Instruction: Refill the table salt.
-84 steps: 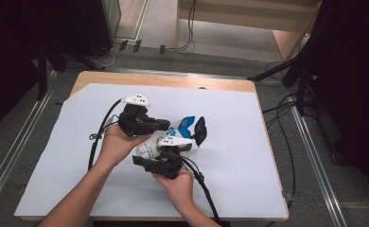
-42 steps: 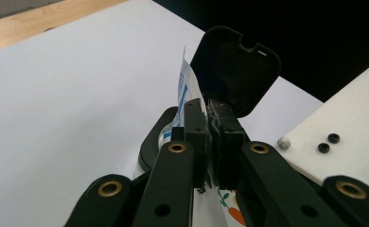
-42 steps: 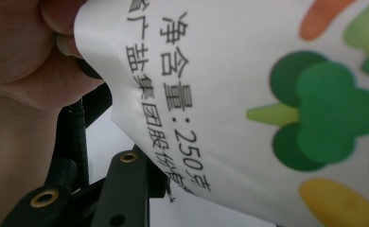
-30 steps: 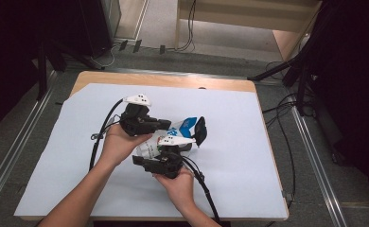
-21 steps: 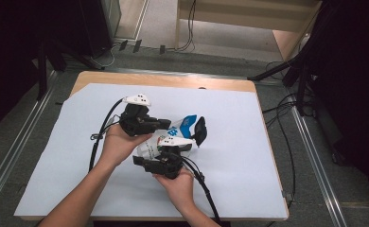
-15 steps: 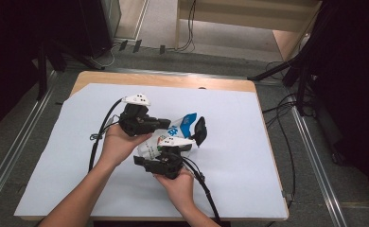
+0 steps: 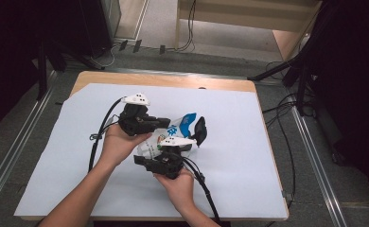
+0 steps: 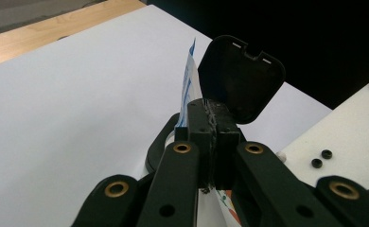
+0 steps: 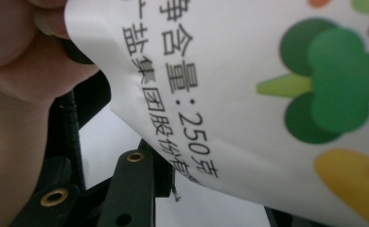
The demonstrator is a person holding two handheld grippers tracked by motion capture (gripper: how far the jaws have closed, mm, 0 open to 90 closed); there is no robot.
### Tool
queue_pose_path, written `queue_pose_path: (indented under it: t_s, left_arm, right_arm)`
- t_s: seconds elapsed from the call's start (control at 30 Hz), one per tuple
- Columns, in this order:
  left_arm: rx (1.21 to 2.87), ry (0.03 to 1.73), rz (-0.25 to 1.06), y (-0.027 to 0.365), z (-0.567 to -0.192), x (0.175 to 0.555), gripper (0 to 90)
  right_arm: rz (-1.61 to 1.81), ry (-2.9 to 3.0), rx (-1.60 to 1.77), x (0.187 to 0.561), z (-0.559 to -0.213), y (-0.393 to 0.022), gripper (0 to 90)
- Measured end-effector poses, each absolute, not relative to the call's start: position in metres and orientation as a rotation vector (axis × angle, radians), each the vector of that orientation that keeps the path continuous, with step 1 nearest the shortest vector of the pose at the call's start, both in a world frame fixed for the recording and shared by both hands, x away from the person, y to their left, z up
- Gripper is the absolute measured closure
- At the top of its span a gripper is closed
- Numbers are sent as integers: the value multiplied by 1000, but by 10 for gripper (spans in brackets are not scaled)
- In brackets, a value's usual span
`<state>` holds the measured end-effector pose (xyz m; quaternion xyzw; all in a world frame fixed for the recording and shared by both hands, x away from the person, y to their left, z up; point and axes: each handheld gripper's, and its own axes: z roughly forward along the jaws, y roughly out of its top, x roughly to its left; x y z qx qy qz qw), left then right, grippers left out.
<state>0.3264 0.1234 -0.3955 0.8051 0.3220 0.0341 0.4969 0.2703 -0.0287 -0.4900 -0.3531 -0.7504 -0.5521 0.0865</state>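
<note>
While both hands meet mid-surface (image 7: 78, 156) in the high view, a white-and-blue printed pouch (image 7: 185, 126) sits between left gripper (image 7: 166, 121) and right gripper (image 7: 196, 135). Left gripper view: jaws clamped tight on the pouch edge (image 8: 188, 85), black pad of the other gripper behind. Right gripper view: pouch print up close; can't tell the jaw state.

The wooden bench (image 7: 220, 83) stands on a grey floor (image 7: 40, 118). A large white sheet (image 7: 239, 156) lies flat on the bench and covers almost all its top.
</note>
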Motion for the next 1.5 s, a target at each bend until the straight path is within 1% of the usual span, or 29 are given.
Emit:
queue_pose_path:
  t_s: [0.7, 1.5]
  left_arm:
    - [1946, 767, 74, 122, -396, 327, 872]
    - [1941, 760, 80, 123, -395, 326, 878]
  right_arm:
    - [-1654, -2230, -1033, 271, -482, -29, 644]
    - [-1657, -2233, -1025, 271, -481, -28, 643]
